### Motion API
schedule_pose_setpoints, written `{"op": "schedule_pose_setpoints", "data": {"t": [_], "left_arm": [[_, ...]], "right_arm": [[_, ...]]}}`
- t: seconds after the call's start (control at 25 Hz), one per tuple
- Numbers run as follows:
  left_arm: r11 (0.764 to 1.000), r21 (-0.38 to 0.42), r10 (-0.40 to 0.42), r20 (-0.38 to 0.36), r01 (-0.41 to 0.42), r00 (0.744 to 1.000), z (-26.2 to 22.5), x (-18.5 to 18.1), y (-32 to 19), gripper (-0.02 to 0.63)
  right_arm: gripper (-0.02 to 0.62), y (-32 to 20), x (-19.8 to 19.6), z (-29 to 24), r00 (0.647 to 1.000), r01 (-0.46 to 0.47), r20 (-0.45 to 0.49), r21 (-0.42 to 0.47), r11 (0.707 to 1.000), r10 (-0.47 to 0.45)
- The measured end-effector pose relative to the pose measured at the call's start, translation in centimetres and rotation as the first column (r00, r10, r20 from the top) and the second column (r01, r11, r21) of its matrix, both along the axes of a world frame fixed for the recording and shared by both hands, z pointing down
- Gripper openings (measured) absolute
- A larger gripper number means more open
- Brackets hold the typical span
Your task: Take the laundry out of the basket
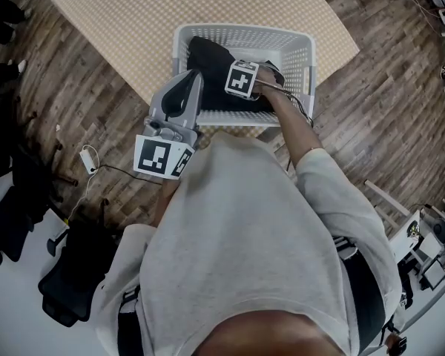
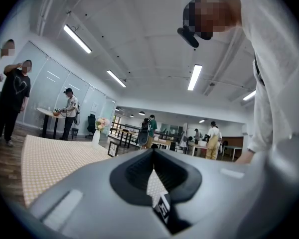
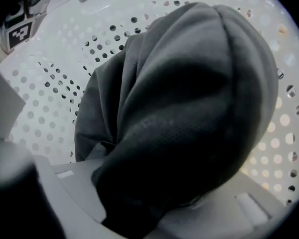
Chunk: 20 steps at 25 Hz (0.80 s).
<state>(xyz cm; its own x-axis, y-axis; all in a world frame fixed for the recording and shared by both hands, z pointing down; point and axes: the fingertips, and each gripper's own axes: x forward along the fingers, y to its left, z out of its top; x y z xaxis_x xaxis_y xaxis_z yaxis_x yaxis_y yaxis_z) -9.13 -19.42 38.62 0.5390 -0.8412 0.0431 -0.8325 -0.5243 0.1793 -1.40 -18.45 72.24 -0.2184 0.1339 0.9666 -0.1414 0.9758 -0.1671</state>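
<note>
A white perforated laundry basket (image 1: pixel 245 30) stands on a beige checked mat (image 1: pixel 126 13). Dark grey laundry (image 1: pixel 208 61) lies inside it. My right gripper (image 1: pixel 245 81) reaches down into the basket, its marker cube on top. In the right gripper view the dark garment (image 3: pixel 189 108) fills the picture and bunches between the jaws of that gripper (image 3: pixel 154 203), which is shut on the cloth; the basket wall (image 3: pixel 50 83) shows behind. My left gripper (image 1: pixel 193 80) hovers at the basket's near left corner, outside it. In its own view this gripper (image 2: pixel 153 153) is shut on nothing and points out across the room.
Wooden floor surrounds the mat. A black office chair (image 1: pixel 67 273) and a white plug with cable (image 1: pixel 87 158) lie to the left. The left gripper view shows several people (image 2: pixel 15 98) and tables (image 2: pixel 52 116) far off in a large room.
</note>
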Motion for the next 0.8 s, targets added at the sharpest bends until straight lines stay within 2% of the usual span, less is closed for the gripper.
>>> {"op": "schedule_pose_setpoints", "data": {"t": [0.32, 0.48, 0.6, 0.8], "left_arm": [[1.0, 0.021, -0.015, -0.001, 0.015, 1.0, -0.6, -0.1, 0.9, 0.011], [0.999, 0.034, -0.013, -0.003, 0.013, 1.0, -1.1, -0.2, 1.3, 0.011], [0.999, 0.046, 0.002, -0.004, -0.001, 1.0, -1.4, 0.1, 1.6, 0.011], [0.997, 0.069, 0.035, -0.004, -0.034, 0.999, -2.0, 1.2, 2.4, 0.011]], "right_arm": [[0.141, 0.1, -0.1, -1.1, 0.999, -0.037, 0.043, 0.065, 0.997, 0.034], [0.133, -0.8, 0.0, -3.2, 0.994, -0.078, 0.083, 0.154, 0.985, 0.065], [0.133, -2.3, 0.2, -5.7, 0.987, -0.131, 0.127, 0.237, 0.963, 0.103], [0.133, -4.2, 1.2, -10.0, 0.973, -0.207, 0.176, 0.38, 0.902, 0.149]]}}
